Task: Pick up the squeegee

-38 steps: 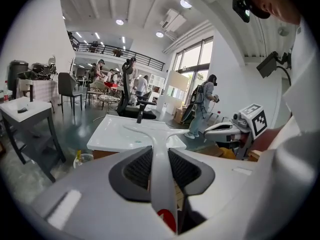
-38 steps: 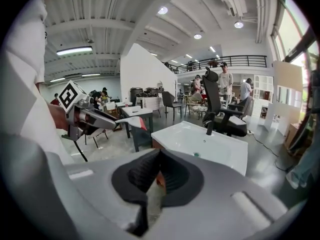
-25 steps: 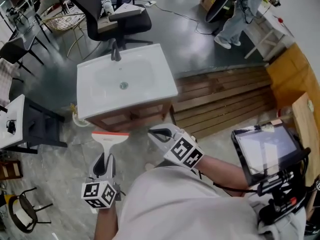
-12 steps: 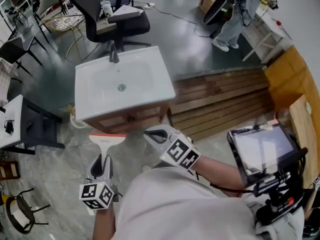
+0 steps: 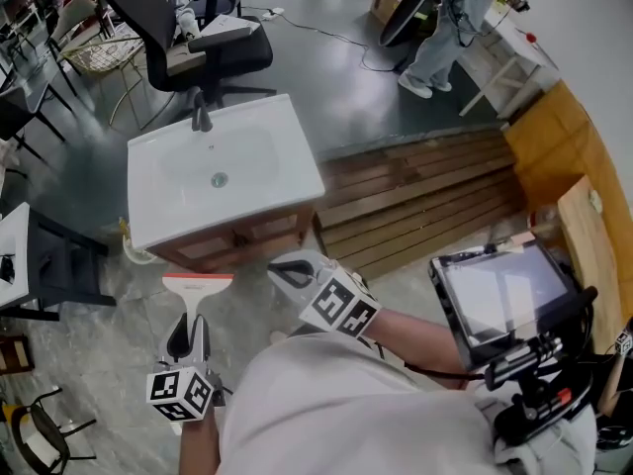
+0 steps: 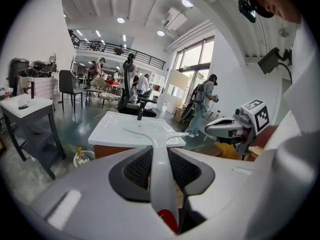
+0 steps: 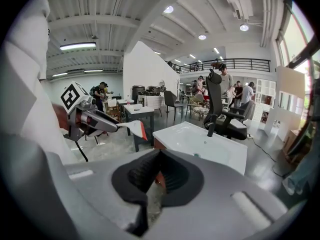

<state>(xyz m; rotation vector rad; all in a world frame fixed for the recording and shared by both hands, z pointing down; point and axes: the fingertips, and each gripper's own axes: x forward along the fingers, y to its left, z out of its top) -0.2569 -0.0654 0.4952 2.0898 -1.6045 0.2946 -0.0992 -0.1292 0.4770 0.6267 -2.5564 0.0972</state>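
The squeegee, white with an orange-edged blade, is off the floor in front of the sink cabinet. My left gripper is shut on its handle, with the blade pointing away from me. In the left gripper view the white handle runs up between the black pads to the blade. My right gripper hovers just right of the squeegee, shut with nothing in it. The right gripper view shows its pads pressed together, and the left gripper carrying the squeegee at the left.
A white sink with a black faucet tops a wooden cabinet just ahead. A slatted wooden platform lies to its right. Around them are a black office chair, a dark side table, a mounted tablet and a standing person.
The head view has shifted, so the sink and both grippers sit further left in the picture. Both grippers keep the same pose, and the squeegee stays held.
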